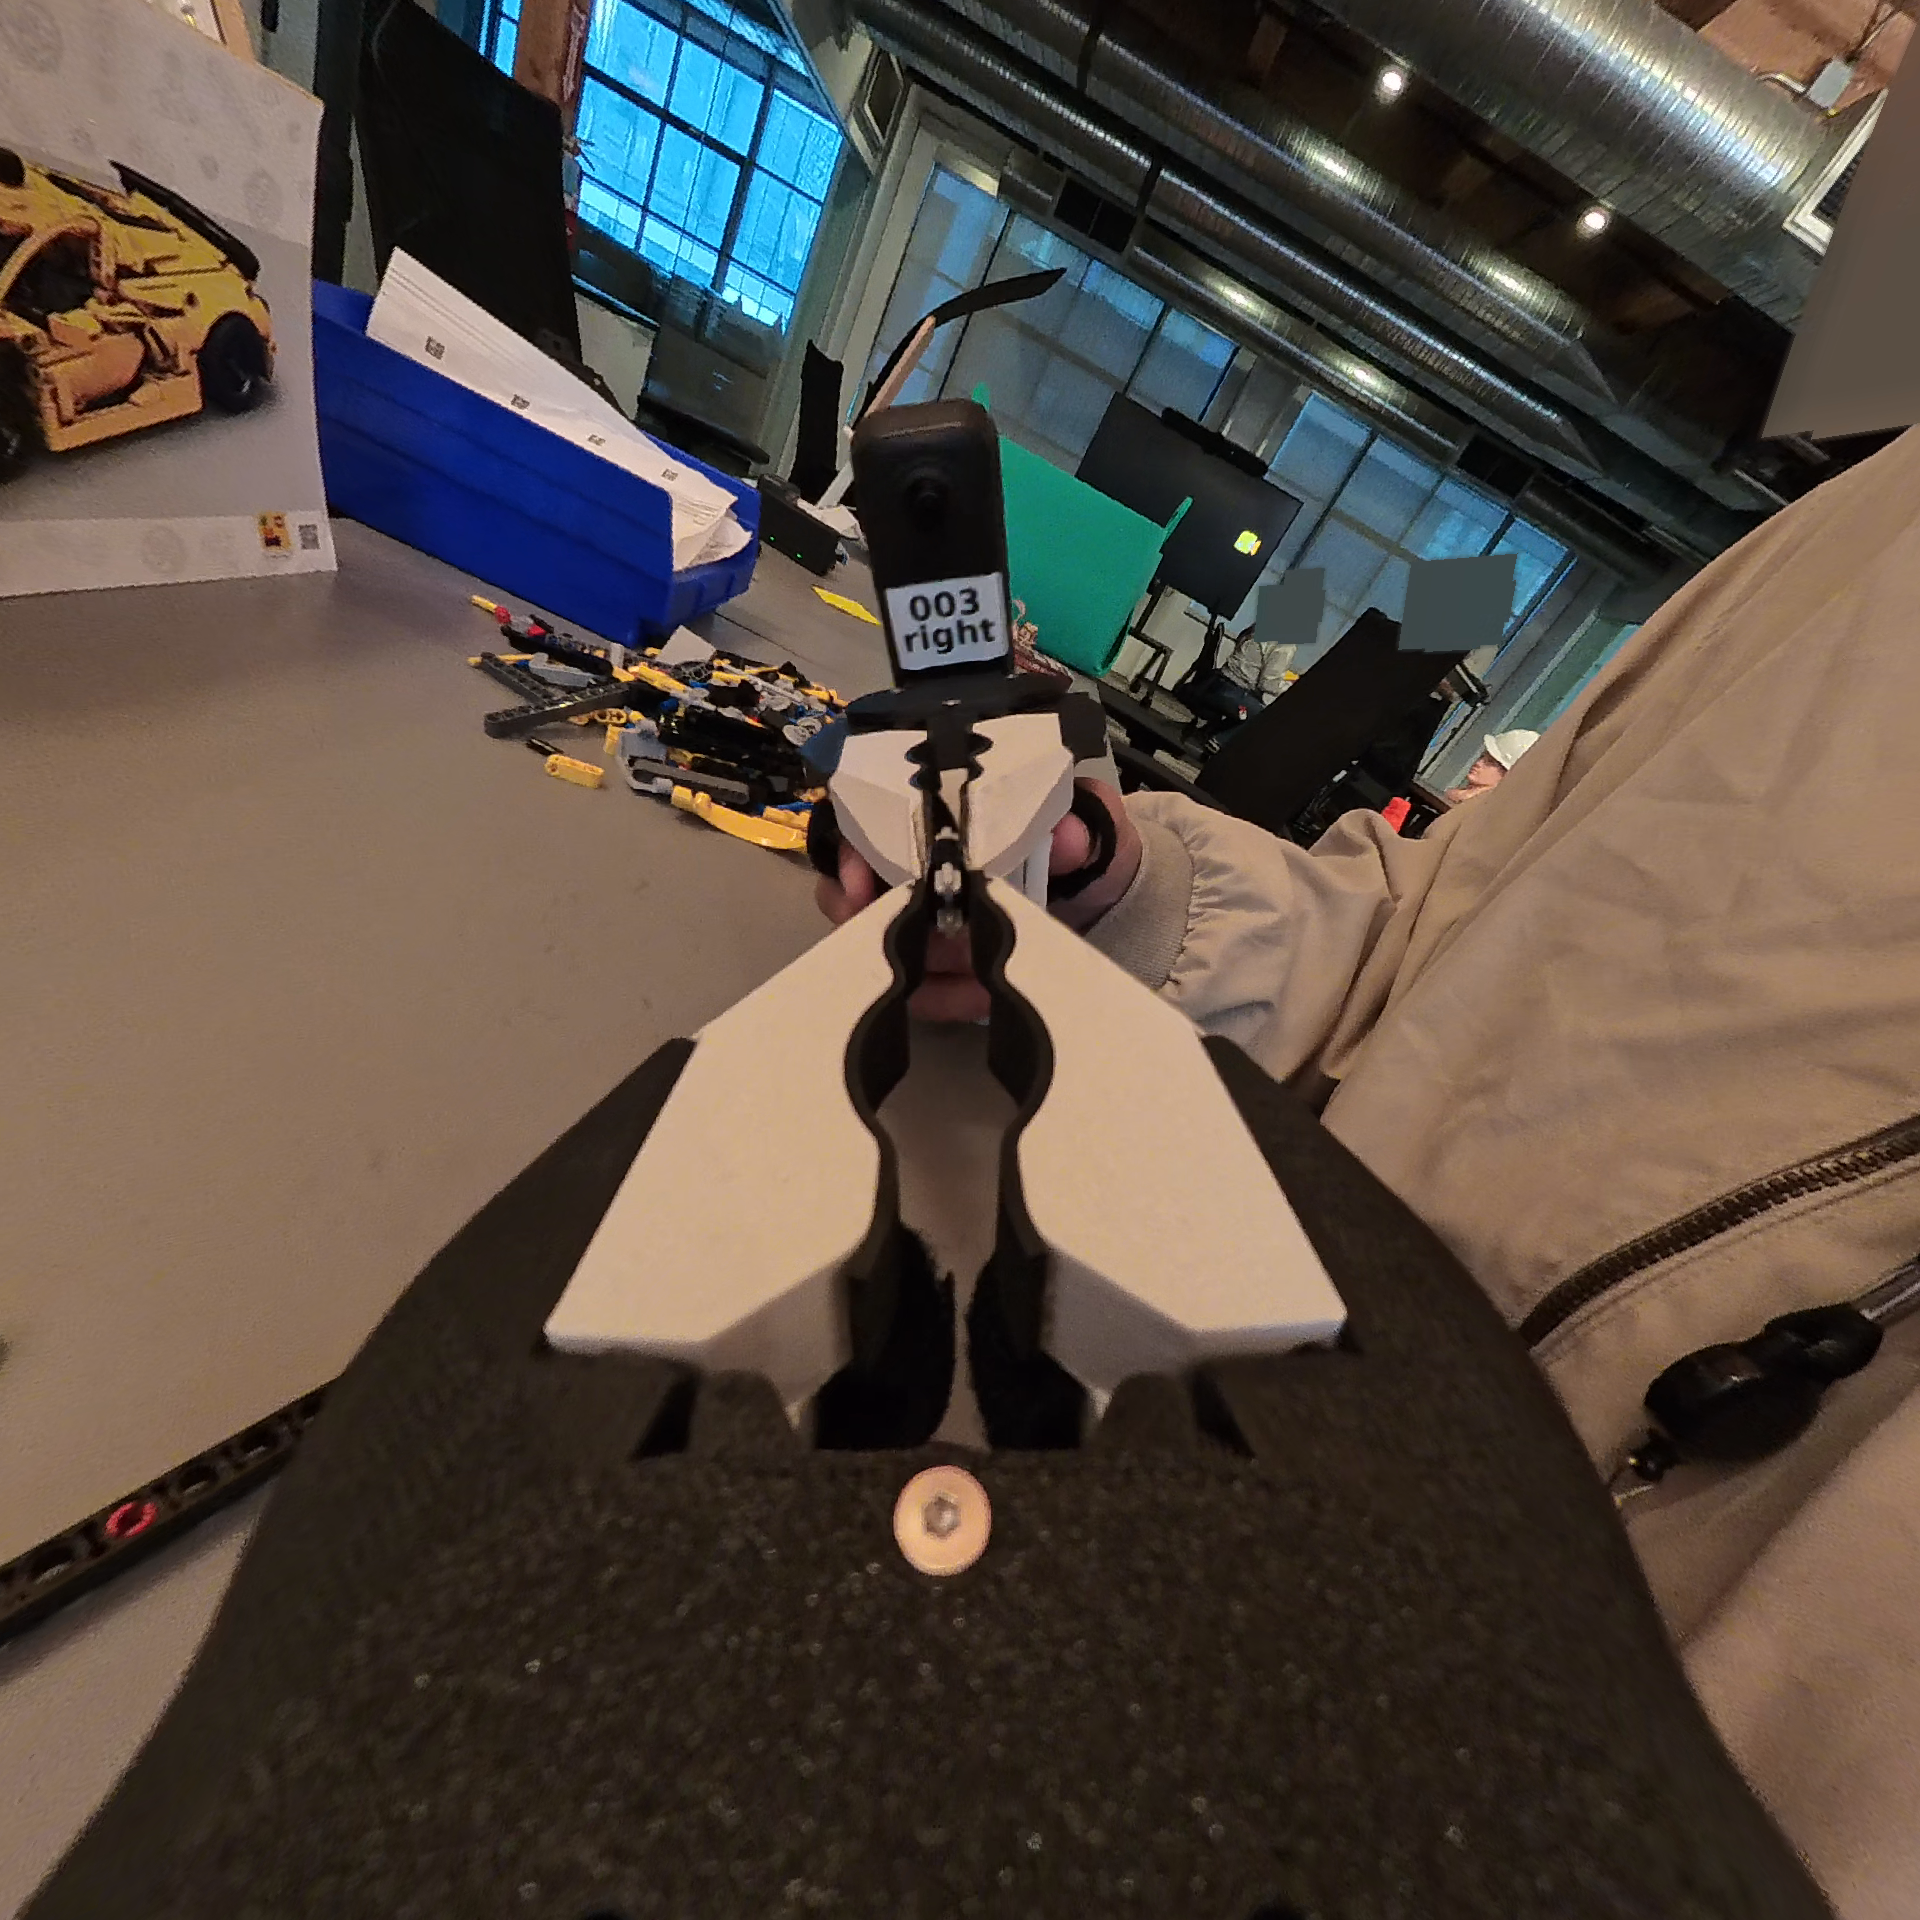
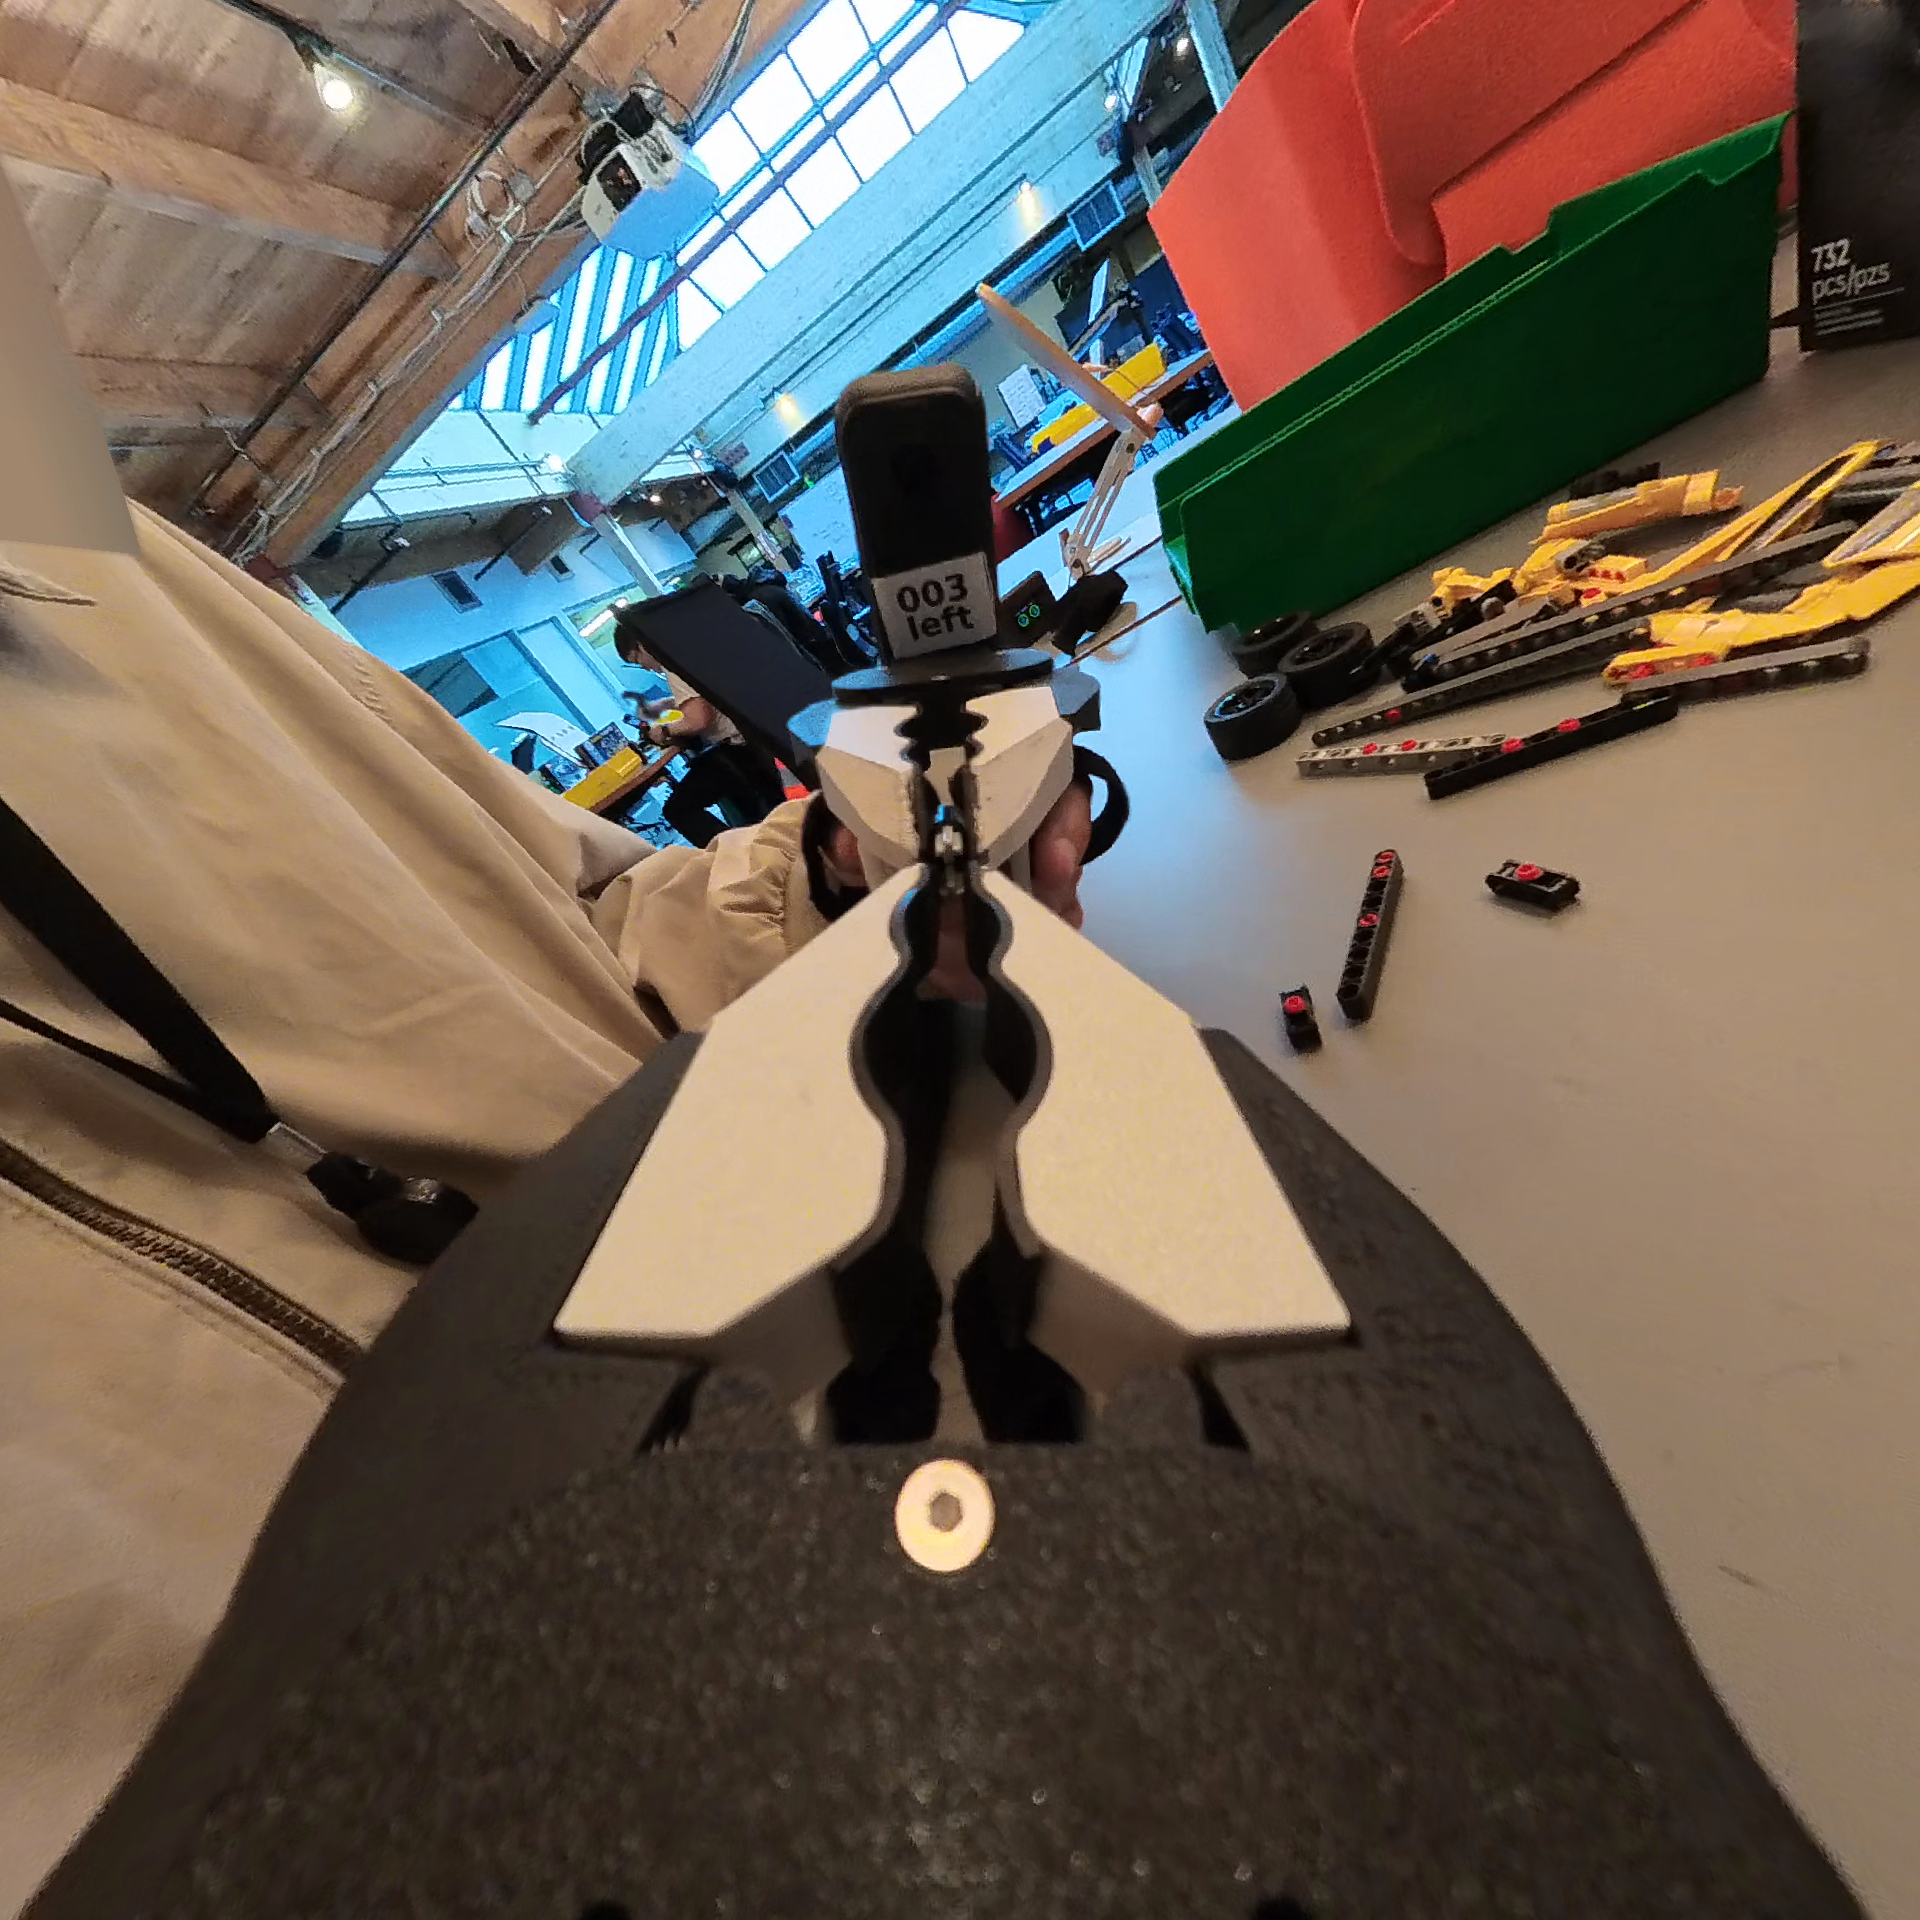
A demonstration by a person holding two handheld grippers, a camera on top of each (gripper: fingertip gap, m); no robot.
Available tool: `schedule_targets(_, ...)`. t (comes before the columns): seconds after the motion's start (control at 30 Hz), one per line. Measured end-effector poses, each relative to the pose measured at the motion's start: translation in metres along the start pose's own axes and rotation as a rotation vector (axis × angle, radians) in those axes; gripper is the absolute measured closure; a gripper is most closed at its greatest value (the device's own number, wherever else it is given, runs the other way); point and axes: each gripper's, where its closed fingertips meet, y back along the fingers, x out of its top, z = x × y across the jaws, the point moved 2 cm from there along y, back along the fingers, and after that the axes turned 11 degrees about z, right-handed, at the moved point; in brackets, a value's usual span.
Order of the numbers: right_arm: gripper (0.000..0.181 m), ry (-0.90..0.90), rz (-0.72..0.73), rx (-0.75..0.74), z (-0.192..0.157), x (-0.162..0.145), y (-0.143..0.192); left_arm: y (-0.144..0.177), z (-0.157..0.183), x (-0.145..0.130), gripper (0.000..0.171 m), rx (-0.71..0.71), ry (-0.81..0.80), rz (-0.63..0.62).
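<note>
Facing each other tip to tip above the grey surface (image 1: 260, 987), the left gripper (image 1: 945, 914) and the right gripper (image 1: 940, 821) meet at a small pale piece (image 1: 947, 885) lodged where their fingertips come together. Each gripper's fingers are drawn nearly together at the tips. Whether either one actually clamps the piece, or which, I cannot tell, as it is tiny and partly hidden.

Most parts seem to lie loose. Beyond and to the left of the left gripper there is a heap of yellow and black building pieces (image 1: 675, 717), with a blue bin (image 1: 499, 499) of paper sheets behind it and a printed sheet showing a yellow car (image 1: 135, 312) farther left. A long black beam (image 1: 156, 1507) lies close beside that gripper's body.

To the right of the right gripper lie a short black beam (image 2: 1369, 935), black wheels (image 2: 1252, 715), yellow panels (image 2: 1714, 603) and a green bin (image 2: 1455, 436), all well apart from its fingertips.
</note>
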Motion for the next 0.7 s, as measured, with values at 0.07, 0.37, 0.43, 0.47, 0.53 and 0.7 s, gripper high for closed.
schedule_targets(0.07,0.178,0.032,0.008,-0.013,0.0003,0.0011,-0.0011,0.0006,-0.0001,0.0011,0.165,-0.009,0.007,0.006)
schedule_targets(0.37,0.172,0.008,0.046,0.029,-0.0048,0.0042,-0.0048,0.0005,0.0046,0.0016,0.165,-0.032,0.011,-0.001)
schedule_targets(0.43,0.173,0.001,0.049,0.028,-0.0045,0.0045,-0.0045,0.0,0.0049,0.0013,0.165,-0.034,0.015,-0.001)
schedule_targets(0.47,0.173,-0.001,0.046,0.028,-0.0044,0.004,-0.0045,-0.0001,0.0047,0.001,0.165,-0.033,0.017,-0.005)
schedule_targets(0.53,0.175,-0.004,0.054,0.034,-0.0048,0.0039,-0.0045,-0.0003,0.0056,0.0012,0.165,-0.036,0.01,-0.003)
schedule_targets(0.7,0.175,-0.006,0.059,0.033,-0.0055,0.0033,-0.0044,-0.0006,0.0063,0.0005,0.165,-0.035,0.003,-0.008)
